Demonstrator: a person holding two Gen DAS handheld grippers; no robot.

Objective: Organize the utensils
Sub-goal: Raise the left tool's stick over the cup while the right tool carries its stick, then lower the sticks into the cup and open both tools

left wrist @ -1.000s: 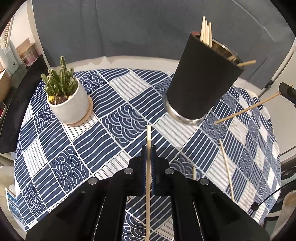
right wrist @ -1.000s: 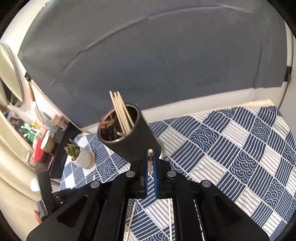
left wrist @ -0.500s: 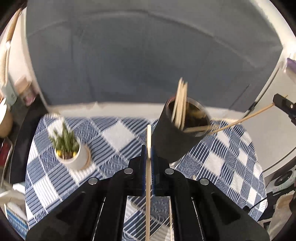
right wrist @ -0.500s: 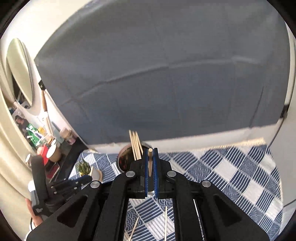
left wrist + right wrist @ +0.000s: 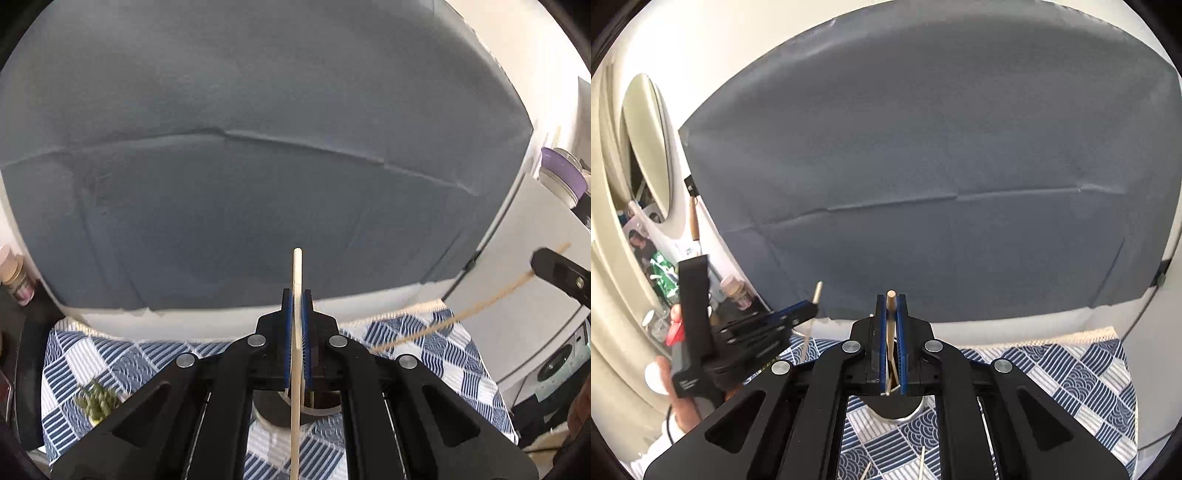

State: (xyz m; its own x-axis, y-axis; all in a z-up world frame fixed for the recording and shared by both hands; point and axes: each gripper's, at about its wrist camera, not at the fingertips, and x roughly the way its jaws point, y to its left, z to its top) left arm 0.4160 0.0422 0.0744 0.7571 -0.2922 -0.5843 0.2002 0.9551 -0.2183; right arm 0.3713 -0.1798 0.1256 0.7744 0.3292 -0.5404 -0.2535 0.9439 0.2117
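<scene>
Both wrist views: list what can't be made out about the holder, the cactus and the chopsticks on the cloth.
- Holder: in both views only a sliver of rim and wall shows; the gripper bodies cover the rest, contents too.
- Cactus: left view, blurred, pot behind the left gripper; absent from the right view.
- Loose chopsticks: right view, only tips show, cut off by the bottom edge and the right gripper.

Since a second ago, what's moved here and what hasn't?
Both rose: the left hand-held gripper and right hand-held gripper now look down on the black cup, which sits lower in both views. Each stays clamped on its chopstick. Nothing released.
</scene>
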